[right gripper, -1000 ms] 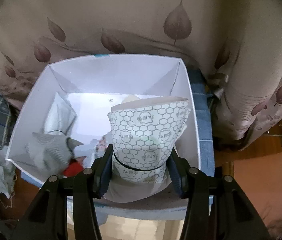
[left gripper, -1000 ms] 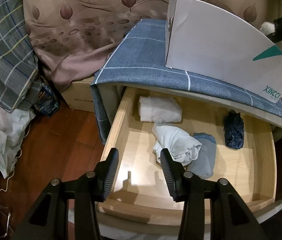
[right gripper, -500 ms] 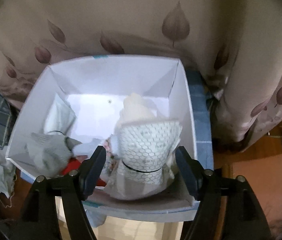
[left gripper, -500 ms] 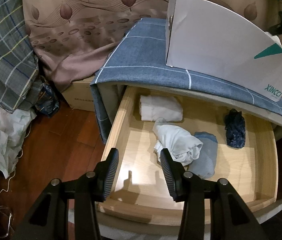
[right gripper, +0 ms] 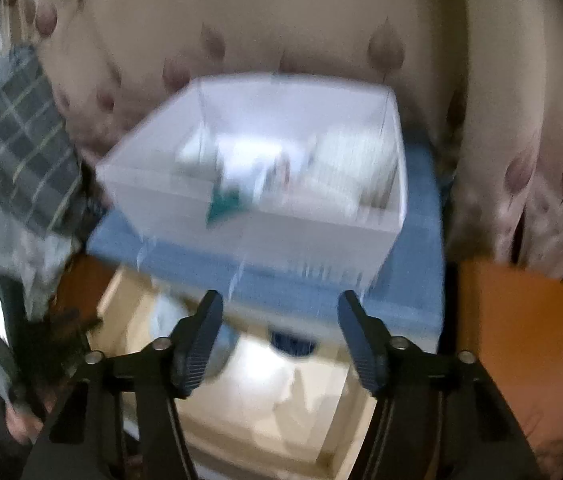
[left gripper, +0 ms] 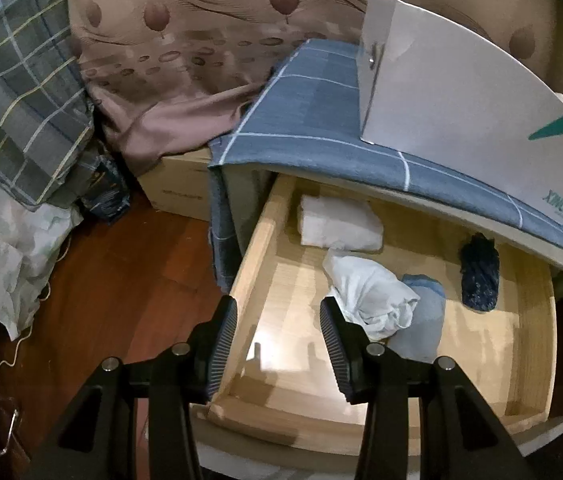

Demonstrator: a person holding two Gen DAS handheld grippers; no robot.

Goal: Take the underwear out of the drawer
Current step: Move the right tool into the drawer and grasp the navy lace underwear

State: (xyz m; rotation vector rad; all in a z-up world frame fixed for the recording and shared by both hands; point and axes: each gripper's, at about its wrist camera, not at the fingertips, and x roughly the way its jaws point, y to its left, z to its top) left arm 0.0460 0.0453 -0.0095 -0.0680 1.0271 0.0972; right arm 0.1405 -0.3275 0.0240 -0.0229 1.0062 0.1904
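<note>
The wooden drawer point(left gripper: 253, 248) stands pulled out below a blue checked cloth top. In it lie a folded white piece point(left gripper: 339, 224), a crumpled white garment point(left gripper: 373, 296), a light blue piece point(left gripper: 421, 328) and a dark blue patterned piece point(left gripper: 479, 276). My left gripper point(left gripper: 277, 304) hovers open over the drawer's front left corner, holding nothing. In the blurred right wrist view, my right gripper point(right gripper: 280, 300) is above the drawer point(right gripper: 321, 420), in front of the white box point(right gripper: 281, 216). Its jaws are closing with nothing between them. A pale patterned piece point(right gripper: 345, 160) lies inside the box.
The white box point(left gripper: 461, 120) sits on the blue checked cloth point(left gripper: 305, 120) over the cabinet. A leaf-print curtain point(left gripper: 209, 40) hangs behind. Plaid bedding point(left gripper: 21, 100) and white fabric point(left gripper: 5, 248) are piled on the left above the red-brown wood floor point(left gripper: 121, 300).
My right gripper let go of the honeycomb-patterned piece into the white box and pulled back, so the drawer now shows below it. The left gripper has stayed put.
</note>
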